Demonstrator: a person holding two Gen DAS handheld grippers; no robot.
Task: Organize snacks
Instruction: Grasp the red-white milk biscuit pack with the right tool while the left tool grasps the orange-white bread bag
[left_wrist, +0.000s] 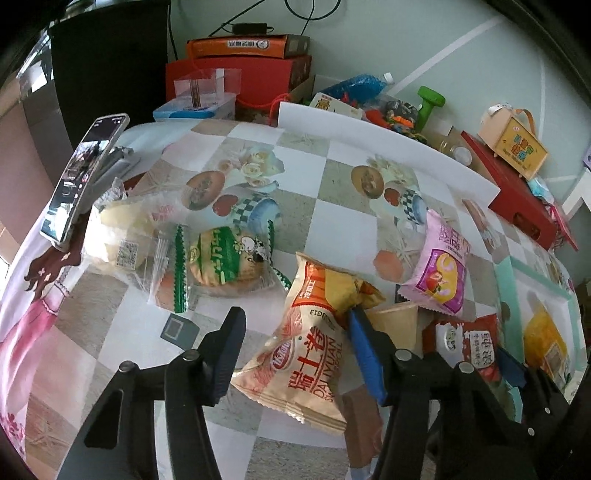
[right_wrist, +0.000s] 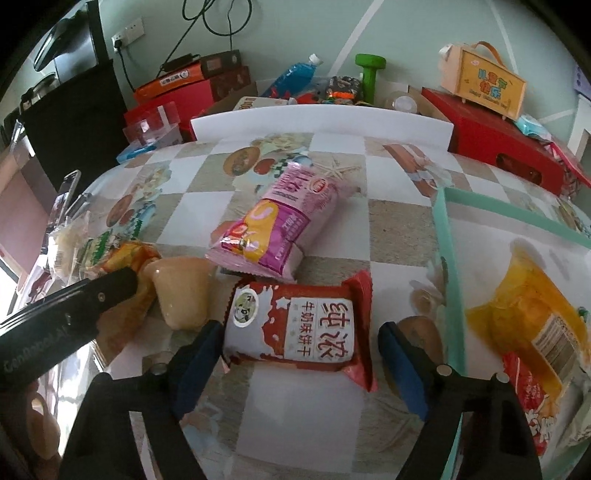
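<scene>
My two grippers over the snacks

My left gripper (left_wrist: 295, 343) gapes around the cream-orange roll pack (left_wrist: 306, 347); my right gripper (right_wrist: 299, 354) spreads around the red-white biscuit pack (right_wrist: 299, 325), seemingly untouched.

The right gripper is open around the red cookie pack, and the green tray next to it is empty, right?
Not quite. The right gripper is open around the red cookie pack, but the green tray isn't empty: the right wrist view shows a yellow snack bag inside it.
</scene>
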